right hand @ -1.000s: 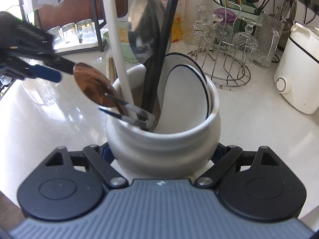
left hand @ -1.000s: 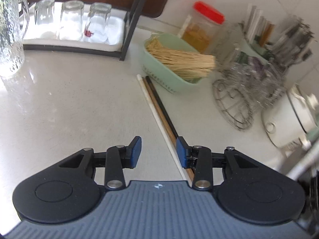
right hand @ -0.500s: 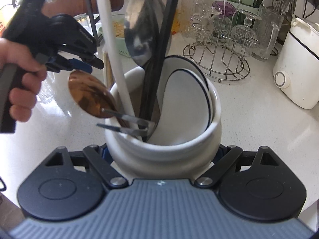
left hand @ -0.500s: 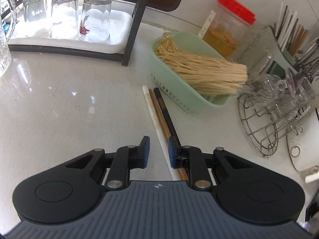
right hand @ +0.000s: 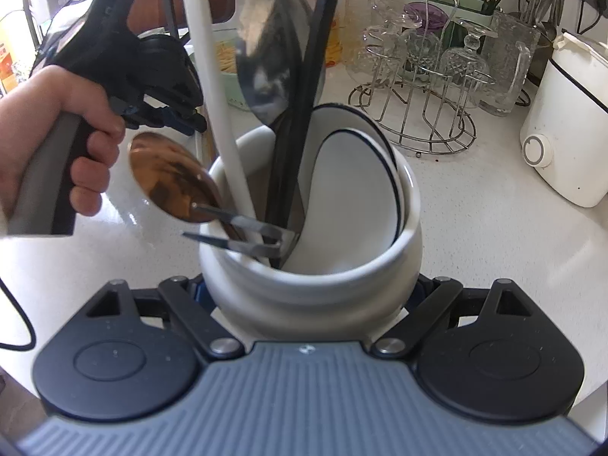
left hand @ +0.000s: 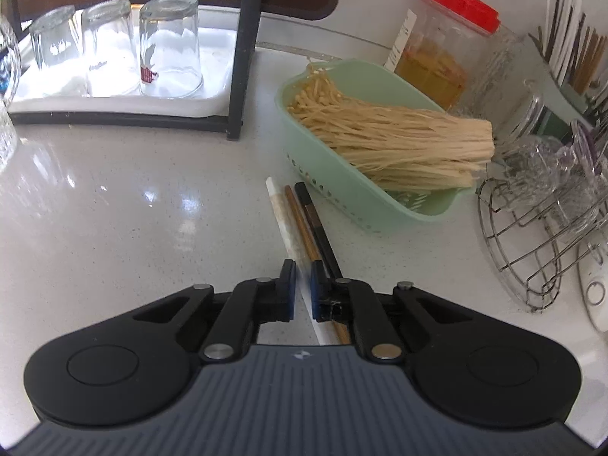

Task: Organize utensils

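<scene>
Three chopsticks lie side by side on the pale counter: a white chopstick (left hand: 283, 216), a brown chopstick (left hand: 300, 224) and a black chopstick (left hand: 315, 220). My left gripper (left hand: 302, 285) is closing over the near end of the white one, its blue pads against its sides. The brown and black ones run just outside the right pad. My right gripper (right hand: 311, 288) is shut on a white ceramic utensil crock (right hand: 410, 220). The crock holds a steel spoon (right hand: 273, 49), a copper spoon (right hand: 167, 174), white ceramic spoons (right hand: 353, 190), tweezers (right hand: 243, 235) and long sticks. A hand (right hand: 49, 114) holds the left gripper (right hand: 178, 119) behind the crock.
A green basket (left hand: 342, 190) of noodles sits just right of the chopsticks. A black rack post (left hand: 243, 57) and a tray of upturned glasses (left hand: 171, 45) stand at the back left. A red-lidded jar (left hand: 444, 49), a wire glass rack (left hand: 532, 235) and a white appliance (right hand: 570, 114) stand to the right.
My left gripper moved forward and down along the chopsticks, and its jaws narrowed from wide apart to around the white chopstick. The right gripper kept still, shut on the crock.
</scene>
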Demonstrator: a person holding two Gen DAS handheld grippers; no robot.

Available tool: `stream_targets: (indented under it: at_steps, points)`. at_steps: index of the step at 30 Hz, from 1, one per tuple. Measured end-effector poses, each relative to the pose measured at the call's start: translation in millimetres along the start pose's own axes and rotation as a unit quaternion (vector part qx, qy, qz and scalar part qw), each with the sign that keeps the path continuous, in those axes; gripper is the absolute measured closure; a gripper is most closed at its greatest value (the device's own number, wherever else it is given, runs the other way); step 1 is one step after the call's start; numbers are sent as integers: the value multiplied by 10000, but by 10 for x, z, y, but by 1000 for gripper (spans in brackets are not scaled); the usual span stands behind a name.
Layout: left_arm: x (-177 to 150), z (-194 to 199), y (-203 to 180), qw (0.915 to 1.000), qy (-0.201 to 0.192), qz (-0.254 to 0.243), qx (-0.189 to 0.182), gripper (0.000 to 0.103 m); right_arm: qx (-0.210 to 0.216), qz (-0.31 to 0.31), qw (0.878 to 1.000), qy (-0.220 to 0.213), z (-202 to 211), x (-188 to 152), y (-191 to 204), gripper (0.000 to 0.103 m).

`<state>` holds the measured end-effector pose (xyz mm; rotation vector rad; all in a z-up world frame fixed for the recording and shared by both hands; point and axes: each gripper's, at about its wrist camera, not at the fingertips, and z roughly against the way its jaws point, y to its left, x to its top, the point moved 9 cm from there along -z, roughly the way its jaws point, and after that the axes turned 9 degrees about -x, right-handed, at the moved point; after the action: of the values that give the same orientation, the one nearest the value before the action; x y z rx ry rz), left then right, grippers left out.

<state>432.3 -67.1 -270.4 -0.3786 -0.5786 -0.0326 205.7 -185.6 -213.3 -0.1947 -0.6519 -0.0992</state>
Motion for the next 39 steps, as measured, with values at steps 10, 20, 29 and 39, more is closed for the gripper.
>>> stream_targets:
  at_steps: [10, 20, 29, 39]
  points:
    - [-239, 188, -12, 9994, 306, -153, -44, 97, 96, 78, 9999, 42, -72, -1, 22, 12]
    - [-740, 641, 90, 9975, 676, -110, -152, 98, 167, 188, 9997, 40, -138, 29, 39, 12]
    - [-934, 705, 135, 9957, 869, 70, -321, 99, 178, 201, 9996, 60, -160, 45, 36, 12]
    - [-712, 624, 192, 9974, 708, -62, -97, 84, 195, 199, 9995, 123, -168, 44, 40, 12]
